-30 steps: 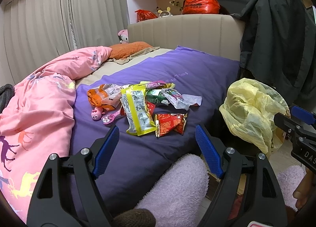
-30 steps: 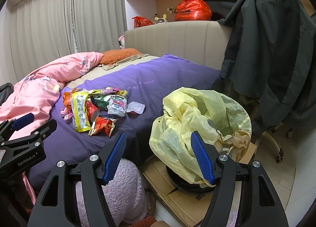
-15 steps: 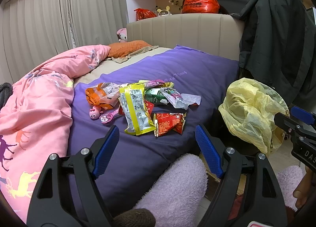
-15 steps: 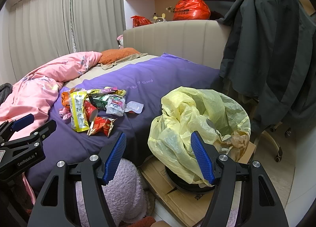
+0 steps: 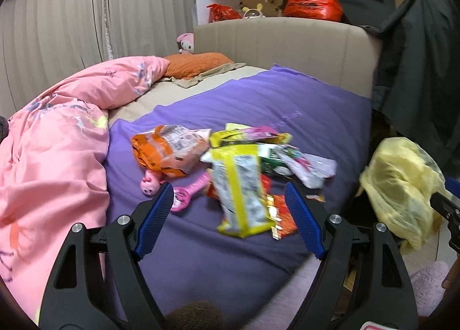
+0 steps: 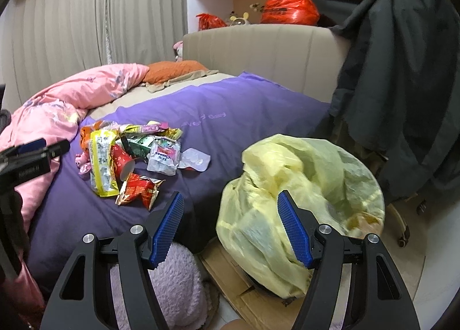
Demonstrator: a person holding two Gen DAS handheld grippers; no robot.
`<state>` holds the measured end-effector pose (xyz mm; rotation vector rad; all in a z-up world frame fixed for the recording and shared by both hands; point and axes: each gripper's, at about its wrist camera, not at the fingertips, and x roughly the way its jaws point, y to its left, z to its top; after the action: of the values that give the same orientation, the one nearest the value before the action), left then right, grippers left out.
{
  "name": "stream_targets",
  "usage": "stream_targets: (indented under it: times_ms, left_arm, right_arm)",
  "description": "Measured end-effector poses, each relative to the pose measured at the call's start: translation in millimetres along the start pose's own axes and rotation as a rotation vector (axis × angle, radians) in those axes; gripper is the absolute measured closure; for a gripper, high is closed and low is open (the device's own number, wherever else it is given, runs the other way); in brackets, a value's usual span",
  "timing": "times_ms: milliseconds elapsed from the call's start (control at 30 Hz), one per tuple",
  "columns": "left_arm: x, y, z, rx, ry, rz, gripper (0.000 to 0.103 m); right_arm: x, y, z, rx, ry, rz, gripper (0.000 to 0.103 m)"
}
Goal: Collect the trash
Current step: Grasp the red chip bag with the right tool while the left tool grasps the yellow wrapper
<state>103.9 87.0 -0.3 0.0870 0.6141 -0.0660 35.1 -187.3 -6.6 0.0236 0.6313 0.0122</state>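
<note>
My left gripper (image 5: 230, 203) wide open, empty, over the yellow-edged clear plastic wrapper (image 5: 241, 186), my right gripper (image 6: 231, 222) gaping, empty, before the crumpled yellow plastic bin liner (image 6: 302, 186)

left claw (image 5: 228, 209) agape, right claw (image 6: 230, 215) agape

Both wrist views bedward, sharing wrappers (image 5: 241, 183).

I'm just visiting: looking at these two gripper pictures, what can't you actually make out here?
- Left wrist view: print on the yellow wrapper is motion-blurred, unreadable.
- Right wrist view: the bin under the yellow bag is hidden by the bag; its contents are unclear.
- Right wrist view: the pink toy is mostly covered by wrappers.
- Both views: shelf items are too small to identify.
</note>
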Motion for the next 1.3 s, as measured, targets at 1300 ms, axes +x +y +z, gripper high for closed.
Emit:
stream_targets:
  times_ms: [1300]
  left_arm:
    - [93,61,-23,-0.128,0.177,-0.346,0.024]
  right_arm:
    - [162,112,-1,-0.125,0.192,0.277,0.07]
